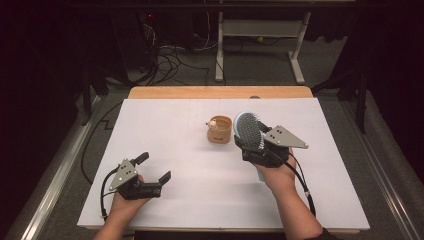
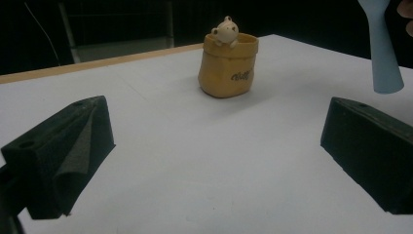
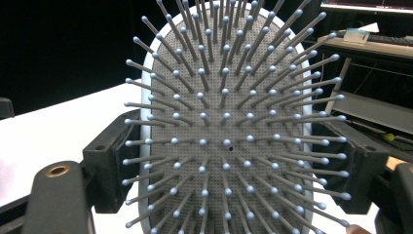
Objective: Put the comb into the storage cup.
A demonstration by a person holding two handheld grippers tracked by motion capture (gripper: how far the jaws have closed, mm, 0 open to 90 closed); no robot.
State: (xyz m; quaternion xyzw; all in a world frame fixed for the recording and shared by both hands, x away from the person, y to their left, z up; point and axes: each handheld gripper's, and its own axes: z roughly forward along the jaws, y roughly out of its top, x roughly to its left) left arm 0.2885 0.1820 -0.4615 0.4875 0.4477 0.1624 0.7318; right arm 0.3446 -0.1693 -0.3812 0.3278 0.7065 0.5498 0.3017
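The right gripper point(image 1: 252, 146) had the brush point(image 1: 249, 131) clamped between its fingers, lifted beside the pot point(image 1: 220, 130) but not in yet, while the left gripper's point(image 1: 152, 167) fingers sat apart, idle.

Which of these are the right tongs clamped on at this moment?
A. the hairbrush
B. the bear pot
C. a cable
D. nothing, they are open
A: the right tongs grip the hairbrush by its sides, bristles facing the camera in the right gripper view, while the bear pot stands free on the table beside it.
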